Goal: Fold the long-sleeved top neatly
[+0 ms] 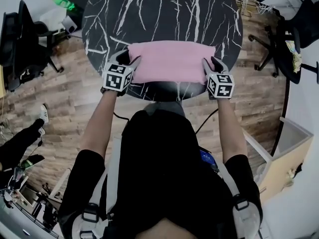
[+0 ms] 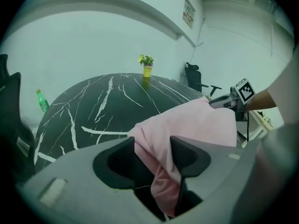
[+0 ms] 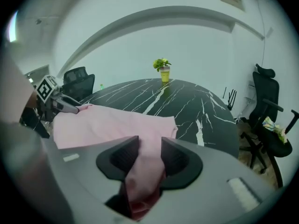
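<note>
Your left gripper (image 1: 128, 59) and right gripper (image 1: 210, 62), each apparently pinching a near corner of the top (image 1: 172, 61) on the worktop (image 1: 159, 14).

Round black table (image 1: 164, 14), white-veined marble pattern, standing on wood-plank floor. Pink top (image 1: 172, 61) lies folded flat across the surface at 6 o'clock, reaching the near rim. Small potted plant (image 3: 163, 70) stands upright at 12 o'clock, near the far rim.

Office meeting room: round black marble table (image 1: 164, 14), swivel chairs (image 3: 265, 90) (wood-plank floor (image 1: 65, 108)).
</note>
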`<state>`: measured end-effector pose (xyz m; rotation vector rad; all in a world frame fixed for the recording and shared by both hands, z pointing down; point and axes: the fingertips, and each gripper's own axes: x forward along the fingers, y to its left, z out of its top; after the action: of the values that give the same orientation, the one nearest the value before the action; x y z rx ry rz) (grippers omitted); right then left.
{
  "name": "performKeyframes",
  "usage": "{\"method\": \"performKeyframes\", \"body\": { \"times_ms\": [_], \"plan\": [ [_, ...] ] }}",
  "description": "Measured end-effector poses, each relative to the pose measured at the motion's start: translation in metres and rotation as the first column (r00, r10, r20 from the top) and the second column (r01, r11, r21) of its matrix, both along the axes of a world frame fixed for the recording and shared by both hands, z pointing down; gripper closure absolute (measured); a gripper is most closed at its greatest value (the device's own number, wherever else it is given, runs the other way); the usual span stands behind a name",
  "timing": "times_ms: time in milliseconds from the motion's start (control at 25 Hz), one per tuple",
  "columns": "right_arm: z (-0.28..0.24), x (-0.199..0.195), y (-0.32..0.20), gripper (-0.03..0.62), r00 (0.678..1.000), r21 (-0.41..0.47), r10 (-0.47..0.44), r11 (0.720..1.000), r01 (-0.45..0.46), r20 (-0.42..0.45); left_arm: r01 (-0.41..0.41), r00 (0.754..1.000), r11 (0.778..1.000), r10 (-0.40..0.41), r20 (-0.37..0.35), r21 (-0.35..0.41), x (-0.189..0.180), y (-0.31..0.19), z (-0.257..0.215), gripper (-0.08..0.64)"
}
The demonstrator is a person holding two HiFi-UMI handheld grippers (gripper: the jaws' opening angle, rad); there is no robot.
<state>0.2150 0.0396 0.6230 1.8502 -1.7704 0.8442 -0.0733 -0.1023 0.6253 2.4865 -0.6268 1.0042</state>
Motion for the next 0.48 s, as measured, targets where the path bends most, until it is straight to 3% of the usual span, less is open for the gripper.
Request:
{"method": "performKeyframes", "body": {
  "times_ms": [240,480],
  "plan": [
    [-0.002,0.001,-0.005,0.436,0.999,0.004,0.017,1.0,-0.017,-0.047,-0.004,1.0,1.0,0.004,-0.02,0.011,0.003,0.002,-0.002,0.341],
    [-0.069,0.001,0.007,0.436,0.998,0.139,0.02,0.99,-0.012,-0.056,-0.011,0.991,0.995,0.024,-0.13,0.097,-0.004,0.013,-0.063,0.427]
  ]
}}
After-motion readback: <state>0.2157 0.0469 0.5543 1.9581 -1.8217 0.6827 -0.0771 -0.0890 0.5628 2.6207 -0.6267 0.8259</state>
